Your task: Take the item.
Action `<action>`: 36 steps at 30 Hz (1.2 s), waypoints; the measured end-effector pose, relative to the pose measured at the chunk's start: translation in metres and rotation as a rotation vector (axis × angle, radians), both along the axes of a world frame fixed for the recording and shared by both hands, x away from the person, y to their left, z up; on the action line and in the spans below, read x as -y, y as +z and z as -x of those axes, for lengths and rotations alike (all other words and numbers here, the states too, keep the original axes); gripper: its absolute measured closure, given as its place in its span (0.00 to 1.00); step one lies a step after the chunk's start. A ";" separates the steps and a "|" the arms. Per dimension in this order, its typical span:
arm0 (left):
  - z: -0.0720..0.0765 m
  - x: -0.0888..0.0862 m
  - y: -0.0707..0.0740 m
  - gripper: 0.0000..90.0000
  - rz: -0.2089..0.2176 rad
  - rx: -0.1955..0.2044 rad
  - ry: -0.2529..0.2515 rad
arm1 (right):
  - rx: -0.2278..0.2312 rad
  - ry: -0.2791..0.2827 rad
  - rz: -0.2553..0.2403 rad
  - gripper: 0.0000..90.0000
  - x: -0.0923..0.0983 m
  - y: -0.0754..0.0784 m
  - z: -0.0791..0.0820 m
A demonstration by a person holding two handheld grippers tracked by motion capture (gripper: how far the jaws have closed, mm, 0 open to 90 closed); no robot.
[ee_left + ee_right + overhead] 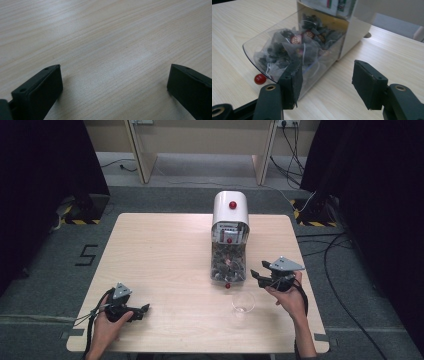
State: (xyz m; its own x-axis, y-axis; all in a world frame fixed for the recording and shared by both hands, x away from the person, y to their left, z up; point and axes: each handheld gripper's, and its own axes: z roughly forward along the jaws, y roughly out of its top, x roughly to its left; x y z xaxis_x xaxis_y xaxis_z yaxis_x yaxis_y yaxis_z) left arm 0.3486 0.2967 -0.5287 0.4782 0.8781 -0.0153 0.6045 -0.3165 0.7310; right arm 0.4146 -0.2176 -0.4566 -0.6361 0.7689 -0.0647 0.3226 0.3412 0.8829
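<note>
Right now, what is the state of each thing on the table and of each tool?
Dispenser: upright, clear drawer pulled out, full of tea bags.
Clear cup: upright, empty, in front of the dispenser.
Left tool: open, holds nothing, low over the table.
Right tool: open, holds nothing, beside the drawer.

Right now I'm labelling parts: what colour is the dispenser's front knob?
Red knob, clearest in the right gripper view.

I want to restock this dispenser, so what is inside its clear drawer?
The clear drawer of the dispenser holds a heap of mesh tea bags with dark contents, strings and round red tags. Bags lower in the heap, and anything inside the white housing, are covered.
</note>
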 end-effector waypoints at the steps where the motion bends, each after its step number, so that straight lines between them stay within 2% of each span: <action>1: 0.000 0.000 0.000 0.00 0.000 0.000 0.000 | -0.001 0.005 -0.001 0.47 -0.002 0.000 0.000; 12: 0.000 0.000 0.000 0.00 0.000 0.000 0.000 | 0.011 0.074 0.035 0.49 -0.027 0.003 -0.008; 17: 0.000 0.000 0.000 0.00 0.000 0.000 0.000 | 0.021 0.097 0.076 0.50 -0.040 0.002 -0.017; 22: 0.000 0.000 0.000 0.00 0.000 0.000 0.000 | -0.002 0.107 0.105 0.52 -0.046 -0.002 -0.030; 27: 0.000 0.000 0.000 0.00 0.000 0.000 0.000 | -0.014 0.120 0.130 0.52 -0.049 -0.004 -0.034; 31: 0.000 0.000 0.000 0.00 0.000 0.000 0.000 | -0.022 0.151 0.170 0.53 -0.058 -0.005 -0.038; 32: 0.000 0.000 0.000 0.00 0.000 0.000 0.000 | -0.035 0.156 0.194 0.53 -0.063 -0.006 -0.041; 36: 0.000 0.000 0.000 0.00 0.000 0.000 0.000 | -0.043 0.173 0.224 0.53 -0.069 -0.007 -0.046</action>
State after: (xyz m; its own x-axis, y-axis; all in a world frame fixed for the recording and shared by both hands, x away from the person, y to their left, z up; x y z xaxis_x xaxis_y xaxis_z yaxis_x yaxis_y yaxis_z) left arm 0.3486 0.2967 -0.5287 0.4783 0.8781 -0.0153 0.6045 -0.3165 0.7310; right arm 0.4601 -0.1490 -0.4635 -0.7623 0.6183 -0.1913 0.2779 0.5796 0.7661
